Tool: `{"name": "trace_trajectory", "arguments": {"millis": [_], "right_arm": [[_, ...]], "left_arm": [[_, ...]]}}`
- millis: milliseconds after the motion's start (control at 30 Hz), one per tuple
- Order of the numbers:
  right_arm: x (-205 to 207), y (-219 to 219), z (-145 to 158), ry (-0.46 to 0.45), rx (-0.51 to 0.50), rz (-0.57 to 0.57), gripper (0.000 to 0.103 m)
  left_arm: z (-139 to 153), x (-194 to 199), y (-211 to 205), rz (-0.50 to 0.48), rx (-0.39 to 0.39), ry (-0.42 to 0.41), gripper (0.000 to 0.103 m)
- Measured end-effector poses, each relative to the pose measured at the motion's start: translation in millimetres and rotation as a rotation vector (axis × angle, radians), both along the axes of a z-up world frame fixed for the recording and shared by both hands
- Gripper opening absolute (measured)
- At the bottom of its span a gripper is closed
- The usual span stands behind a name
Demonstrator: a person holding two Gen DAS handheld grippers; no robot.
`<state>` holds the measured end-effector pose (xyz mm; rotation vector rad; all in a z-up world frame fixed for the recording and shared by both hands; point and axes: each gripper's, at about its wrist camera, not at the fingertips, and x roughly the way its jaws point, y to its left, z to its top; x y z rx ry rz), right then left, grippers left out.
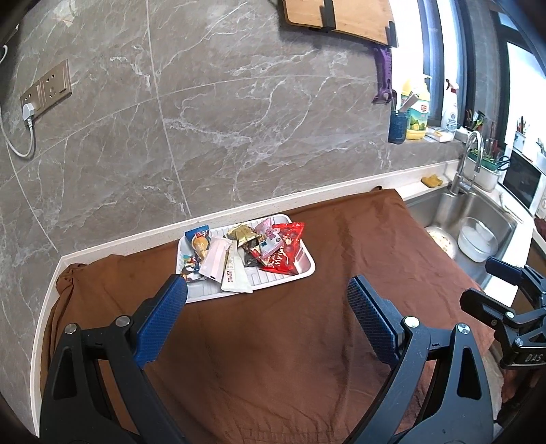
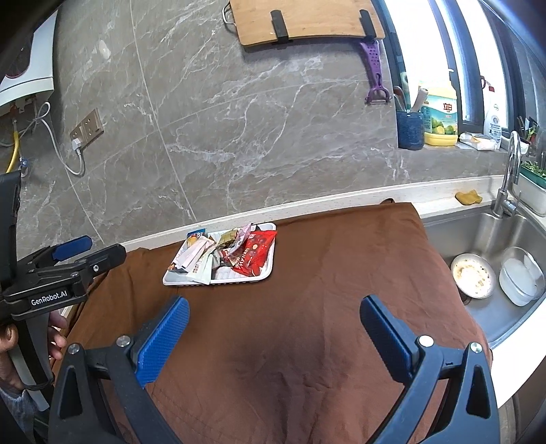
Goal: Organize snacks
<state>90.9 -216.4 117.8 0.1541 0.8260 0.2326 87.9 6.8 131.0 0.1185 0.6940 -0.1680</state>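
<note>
A white tray [image 1: 300,269] sits on the brown cloth [image 1: 273,341] near the wall and holds several snack packets, among them a red packet [image 1: 286,251], a pale pink sachet [image 1: 214,261] and a gold packet [image 1: 243,234]. My left gripper [image 1: 268,292] is open and empty, just in front of the tray. My right gripper [image 2: 274,305] is open and empty, a little nearer than the tray [image 2: 269,271], which shows the same red packet [image 2: 256,254]. The left gripper also shows at the left edge of the right wrist view [image 2: 68,259].
A steel sink [image 2: 505,239] to the right holds a dirty bowl [image 2: 472,275] and a white container [image 2: 520,275]. The tap [image 2: 510,177] stands behind it. Bottles and a blue cup [image 2: 409,128] stand on the window ledge. A cutting board [image 2: 307,20] hangs on the marble wall.
</note>
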Motion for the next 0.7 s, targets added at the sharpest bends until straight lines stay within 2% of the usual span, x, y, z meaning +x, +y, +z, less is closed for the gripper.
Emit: {"name": "trace_trajectory", "arguments": {"millis": [700], "right_arm": [[-13.5, -30.8, 2.3, -0.009, 0.018, -0.012, 0.102]], "left_arm": [[1.5, -15.6, -20.4, -0.013, 0.011, -0.01, 0.096]]}}
